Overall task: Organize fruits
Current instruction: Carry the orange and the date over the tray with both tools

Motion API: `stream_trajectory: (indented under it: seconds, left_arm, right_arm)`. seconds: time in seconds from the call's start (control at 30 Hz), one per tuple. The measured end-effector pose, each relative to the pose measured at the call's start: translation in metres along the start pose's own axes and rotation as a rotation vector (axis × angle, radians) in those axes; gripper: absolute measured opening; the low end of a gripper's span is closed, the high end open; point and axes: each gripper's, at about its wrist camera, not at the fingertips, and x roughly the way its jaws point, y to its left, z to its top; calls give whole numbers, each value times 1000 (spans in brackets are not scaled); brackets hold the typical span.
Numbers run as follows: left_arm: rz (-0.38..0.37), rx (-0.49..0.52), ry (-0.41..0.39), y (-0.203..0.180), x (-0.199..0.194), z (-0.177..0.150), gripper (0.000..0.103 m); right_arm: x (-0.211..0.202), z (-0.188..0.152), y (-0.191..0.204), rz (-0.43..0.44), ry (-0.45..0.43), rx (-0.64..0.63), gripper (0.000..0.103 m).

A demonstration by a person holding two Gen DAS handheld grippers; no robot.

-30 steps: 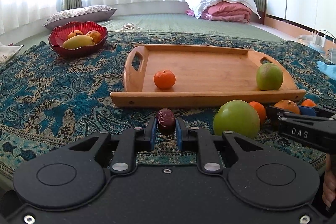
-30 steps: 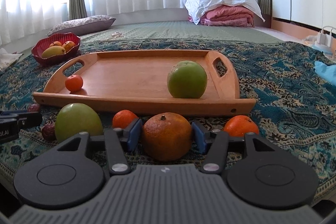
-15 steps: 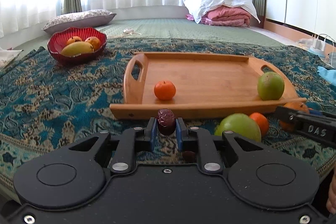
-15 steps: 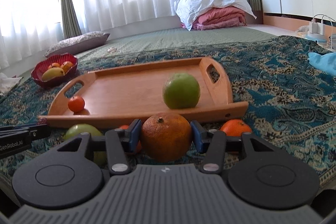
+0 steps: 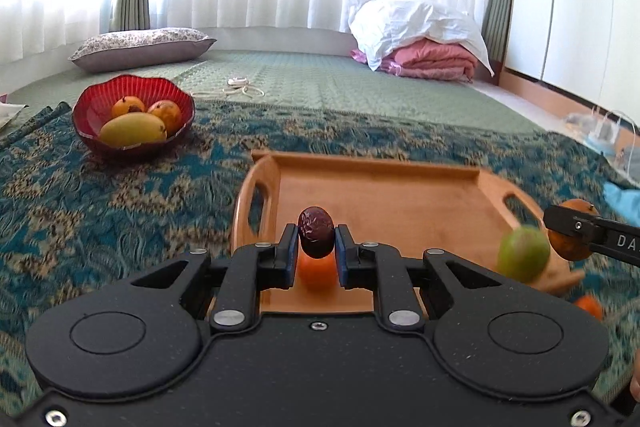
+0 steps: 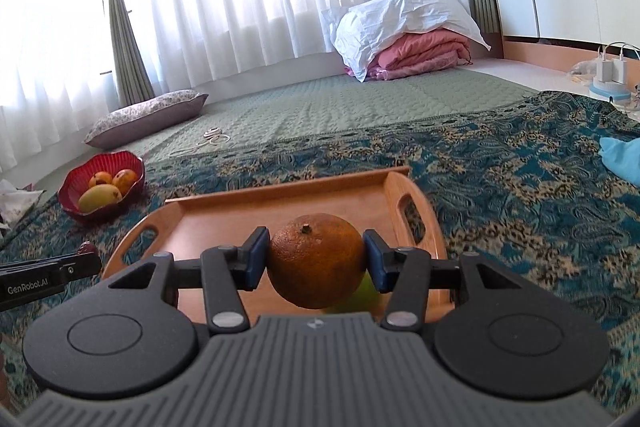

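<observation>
My left gripper (image 5: 316, 241) is shut on a dark red date (image 5: 316, 231) and holds it in the air over the near left part of the wooden tray (image 5: 380, 187). A small orange tangerine (image 5: 317, 273) lies on the tray just below it. A green apple (image 5: 523, 254) sits at the tray's right end. My right gripper (image 6: 316, 261) is shut on a large orange (image 6: 316, 259) and holds it above the tray (image 6: 224, 215), hiding most of the green apple (image 6: 362, 297). It shows at the right edge of the left wrist view (image 5: 576, 231).
A red bowl (image 5: 92, 107) with a mango and two orange fruits stands at the back left on the patterned cloth (image 5: 100, 195). One tangerine (image 5: 589, 307) lies on the cloth right of the tray. A pillow (image 5: 140, 43) and folded bedding (image 5: 424, 39) lie far behind.
Both grippers rose off the cloth with their fruit and moved forward over the tray. The green apple and tangerines on the cloth in front dropped out of sight.
</observation>
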Motion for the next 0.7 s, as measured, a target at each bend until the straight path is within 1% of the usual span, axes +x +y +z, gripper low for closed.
stream_trajectory:
  seconds: [0.13,0.3,0.43,0.53,0.7]
  left_arm:
    - [0,-13,9,4,25,18,18]
    - [3,-16,49,4,56,29,18]
    - [-3,-25,83,8,77,32,18]
    - [-13,-34,119,10,92,32,18]
    - [0,-9,151,7,109,30,18]
  right_arm:
    - [23,19,-2,11,32,-6,54]
    - [65,33,-7,20,135,-8,54]
    - [91,32,-10,-3,196,-27,54]
    - [107,30,-14,-8,239,-19,54]
    - [124,28,-17,-37,281,-19,54]
